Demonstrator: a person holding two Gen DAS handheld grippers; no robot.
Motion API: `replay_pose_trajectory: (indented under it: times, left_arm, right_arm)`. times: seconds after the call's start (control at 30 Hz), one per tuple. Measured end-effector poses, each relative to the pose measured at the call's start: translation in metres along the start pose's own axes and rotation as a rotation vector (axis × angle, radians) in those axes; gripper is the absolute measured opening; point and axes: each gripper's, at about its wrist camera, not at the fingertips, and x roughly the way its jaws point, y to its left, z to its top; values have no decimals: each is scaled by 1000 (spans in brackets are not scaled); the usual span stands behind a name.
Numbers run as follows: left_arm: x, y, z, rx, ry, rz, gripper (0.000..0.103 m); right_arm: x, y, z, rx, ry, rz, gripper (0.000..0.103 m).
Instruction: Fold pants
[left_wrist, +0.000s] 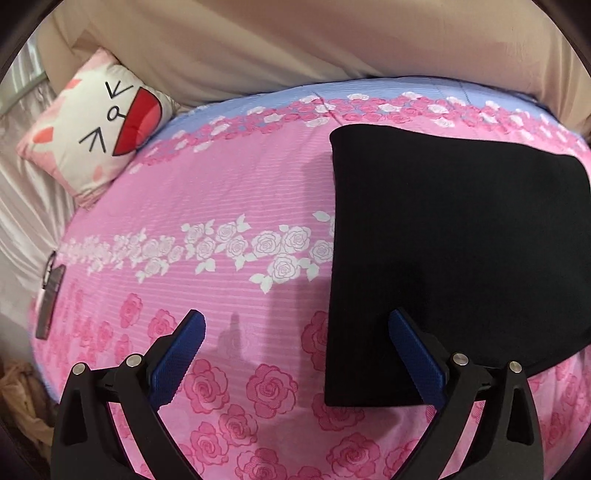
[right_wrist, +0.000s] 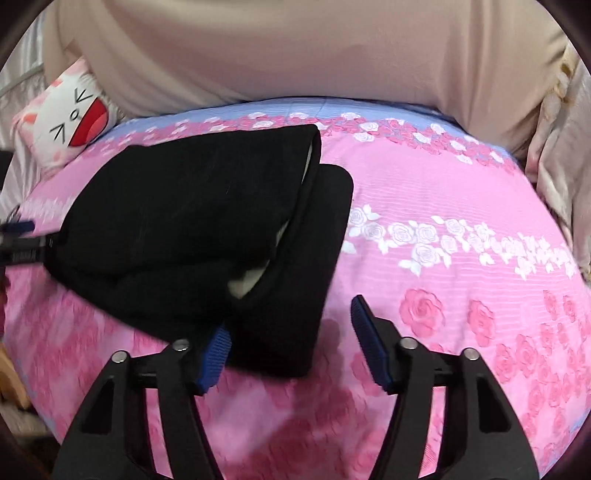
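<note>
pants (right_wrist: 207, 221) folded on bedsheet (right_wrist: 424, 192); both jaws apart, seemingly empty

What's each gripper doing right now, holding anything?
Left gripper: open, holding nothing; the pants lie beside it.
Right gripper: open, holding nothing; the pants' corner lies between its fingers.

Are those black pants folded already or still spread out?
Folded. The black pants lie on the pink bedspread as a compact stack, layered edges showing on one side.
</note>
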Motion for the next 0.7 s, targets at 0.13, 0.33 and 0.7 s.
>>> replay_pose_trajectory:
  times: [0.13, 0.33, 0.7]
  left_arm:
    - [1, 1, 0, -5, 4, 1, 98]
    - [2, 3, 0, -5, 10, -28, 98]
    - [-4, 57, -8, -221, 83, -444, 98]
  right_arm:
    - [-1, 6, 6, 31, -16, 19, 34]
    - [-32, -33, 5, 220, -47, 101, 21]
    - [-45, -75, -24, 396, -21, 329, 78]
